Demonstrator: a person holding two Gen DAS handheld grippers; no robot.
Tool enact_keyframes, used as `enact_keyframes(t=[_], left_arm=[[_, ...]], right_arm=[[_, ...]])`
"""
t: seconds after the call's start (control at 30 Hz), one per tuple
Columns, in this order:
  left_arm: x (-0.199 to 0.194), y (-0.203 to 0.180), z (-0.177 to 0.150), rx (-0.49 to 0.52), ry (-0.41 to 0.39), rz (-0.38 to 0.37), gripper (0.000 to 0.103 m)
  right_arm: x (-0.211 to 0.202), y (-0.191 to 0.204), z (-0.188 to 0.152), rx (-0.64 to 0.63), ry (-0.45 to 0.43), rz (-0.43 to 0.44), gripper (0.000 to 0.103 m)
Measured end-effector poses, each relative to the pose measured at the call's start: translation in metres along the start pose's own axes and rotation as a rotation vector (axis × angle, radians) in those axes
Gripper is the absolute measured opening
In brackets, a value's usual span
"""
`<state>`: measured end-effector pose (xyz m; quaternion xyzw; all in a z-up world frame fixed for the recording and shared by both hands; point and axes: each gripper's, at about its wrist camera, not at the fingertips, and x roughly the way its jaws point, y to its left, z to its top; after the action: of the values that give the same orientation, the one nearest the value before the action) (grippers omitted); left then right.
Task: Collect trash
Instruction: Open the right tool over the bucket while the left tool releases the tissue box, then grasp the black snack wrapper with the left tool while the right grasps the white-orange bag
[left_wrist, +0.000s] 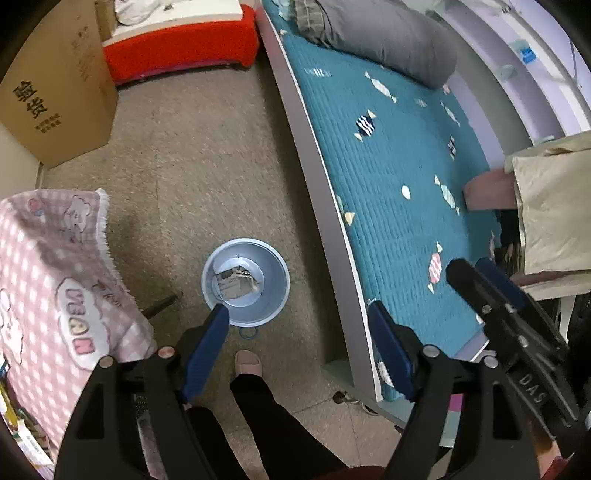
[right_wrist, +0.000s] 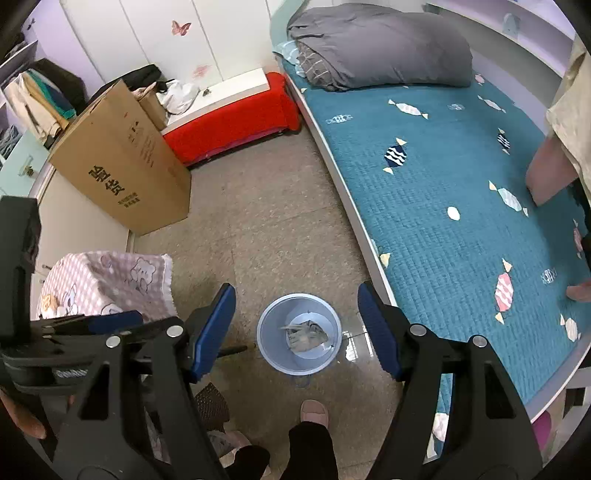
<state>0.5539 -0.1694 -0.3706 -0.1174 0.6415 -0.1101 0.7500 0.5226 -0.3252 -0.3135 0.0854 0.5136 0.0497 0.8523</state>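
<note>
1. Left claw (left_wrist: 299, 325): jaws spread wide, nothing between them. It hangs high above the floor (left_wrist: 207, 177), with the bin just beyond its left finger in the left wrist view.
2. Right claw (right_wrist: 295, 325): jaws likewise spread wide and empty. In the right wrist view the bin sits between its two fingers, well below them.
3. Bin (right_wrist: 298, 334): a round, pale blue wastebasket standing upright on the floor, near the long edge of the bed (right_wrist: 443, 192) and just ahead of the person's slipper (right_wrist: 314, 411).
4. Trash (right_wrist: 306, 334): crumpled grey-white paper or packaging lying at the bottom of the bin. No loose trash is clearly identifiable on the floor; a small blue ring (left_wrist: 246, 334) lies just beside the bin's base.
5. Handling judgement, trash: light, soft, easily crushed. A gentle pinch on any raised fold should hold it; it may slip out if gripped at a thin edge.
6. Handling judgement, bin: probably thin plastic, light, smooth and somewhat flexible. Take hold at the rim, one finger inside and one outside the wall. It may tip if pulled sideways.
</note>
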Motion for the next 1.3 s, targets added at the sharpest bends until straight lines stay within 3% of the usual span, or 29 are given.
enact_keyframes(t=[0.27,0.43,0.7,0.87,1.07,1.3], left_arm=[[-0.051,0.048,-0.034,-0.097,-0.089,0.007,0.076],[-0.091,0.100,-0.061,-0.172,-0.157,0.021,0.076],[-0.171,0.238,-0.117,-0.301,-0.271,0.065,0.076],[-0.204,0.334,-0.145,-0.388,-0.302,0.120,0.076],[-0.210,0.434,-0.158,-0.469,-0.264,0.184,0.076],[-0.169,0.500,-0.147,-0.468,-0.152,0.227,0.076]], right_arm=[[-0.007,0.054,-0.017,-0.072,0.017,0.058,0.068],[-0.014,0.118,-0.032,-0.152,0.014,0.114,0.068],[-0.018,0.259,-0.063,-0.283,0.013,0.204,0.068],[-0.007,0.347,-0.078,-0.362,0.009,0.253,0.068],[0.019,0.428,-0.090,-0.469,0.034,0.249,0.068],[0.060,0.483,-0.097,-0.564,0.093,0.214,0.068]])
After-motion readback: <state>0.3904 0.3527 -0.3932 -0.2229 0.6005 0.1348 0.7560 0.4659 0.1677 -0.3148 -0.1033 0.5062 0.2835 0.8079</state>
